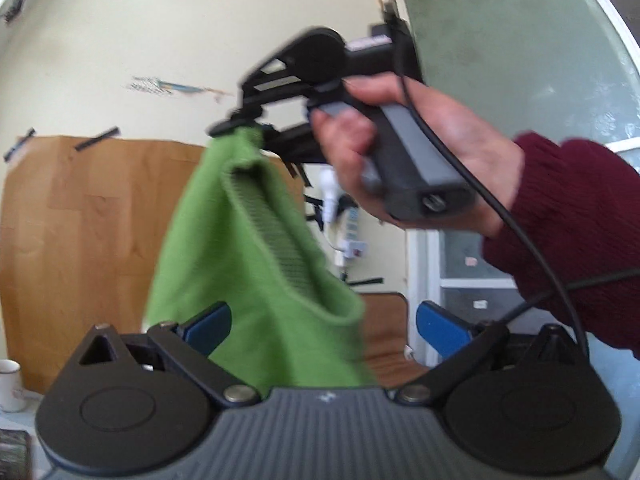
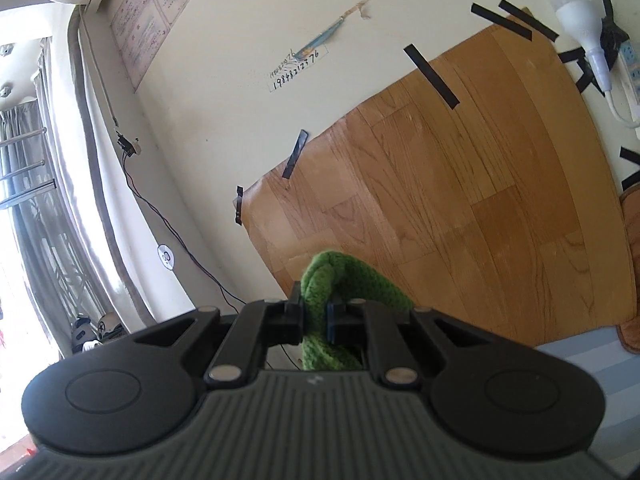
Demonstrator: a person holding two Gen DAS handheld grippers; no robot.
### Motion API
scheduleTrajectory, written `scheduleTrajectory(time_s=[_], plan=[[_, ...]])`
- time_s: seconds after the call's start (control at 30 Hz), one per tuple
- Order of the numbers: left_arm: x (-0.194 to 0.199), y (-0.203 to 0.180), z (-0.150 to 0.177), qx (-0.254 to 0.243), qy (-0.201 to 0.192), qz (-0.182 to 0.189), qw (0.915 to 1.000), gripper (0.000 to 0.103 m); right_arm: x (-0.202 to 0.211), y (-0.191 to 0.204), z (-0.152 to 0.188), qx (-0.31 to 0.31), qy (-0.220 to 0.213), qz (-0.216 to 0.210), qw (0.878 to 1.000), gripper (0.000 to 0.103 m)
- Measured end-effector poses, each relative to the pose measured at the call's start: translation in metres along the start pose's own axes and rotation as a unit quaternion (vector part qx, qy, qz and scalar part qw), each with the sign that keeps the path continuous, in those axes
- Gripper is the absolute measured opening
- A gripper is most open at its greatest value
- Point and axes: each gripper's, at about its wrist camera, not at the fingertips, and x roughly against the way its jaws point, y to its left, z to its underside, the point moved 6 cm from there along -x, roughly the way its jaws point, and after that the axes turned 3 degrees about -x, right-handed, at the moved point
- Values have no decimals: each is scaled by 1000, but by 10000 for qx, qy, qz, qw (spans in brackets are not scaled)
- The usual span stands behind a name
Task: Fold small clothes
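A green knit garment (image 1: 256, 272) is pinched by the right gripper (image 2: 316, 316), jaws pressed together on a bunched edge, and hangs below it. The left gripper (image 1: 324, 324) is spread wide, blue pads (image 1: 440, 326) apart; the cloth hangs between them, apparently untouched. The right gripper is held by a hand (image 1: 420, 160) in a maroon sleeve (image 1: 580, 232).
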Motion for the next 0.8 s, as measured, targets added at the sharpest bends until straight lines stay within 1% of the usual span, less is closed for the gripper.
scheduleTrajectory(time_s=[0.07,0.13,0.2,0.27,0.3,0.33,0.37,0.4,0.43,0.5,0.57,0.63,0.73,0.8], plan=[[-11,-10,9,17,189,153,9997,102,-2,-1,0,-88,31,-59,9999,13],[-23,-16,20,87,451,230,9987,102,-2,2,2,-104,32,-128,9999,13],[-34,-19,36,118,744,178,9970,101,1,4,2,-140,32,-199,9997,13],[-46,-18,55,41,1025,-53,9947,83,8,5,-3,-140,-68,-216,9996,13],[-51,-15,66,0,1237,-173,9922,57,14,5,-9,-121,-170,-201,9996,13],[-55,-11,76,51,1468,-212,9889,36,21,4,-16,-110,-287,-171,9994,13],[-56,-5,83,181,1643,-198,9860,26,28,2,-24,-100,-445,-115,9989,13],[-54,3,87,352,1735,-177,9840,10,37,0,-33,-81,-629,-47,9980,13],[-49,12,85,453,1695,-220,9843,8,46,-4,-43,-61,-815,32,9967,13],[-33,28,67,270,1356,-596,9886,7,65,-15,-62,-172,-1116,152,9935,13],[-18,50,33,120,925,-857,9919,7,83,-24,-78,-259,-1361,217,9901,13],[2,65,0,73,496,-1012,9936,7,103,-29,-93,-305,-1596,183,9865,13],[26,80,-41,-94,-124,-1263,9919,8,127,-27,-106,-229,-1819,43,9830,13],[37,84,-63,-267,-395,-1517,9873,7,136,-22,-110,-102,-1844,15,9828,13]])
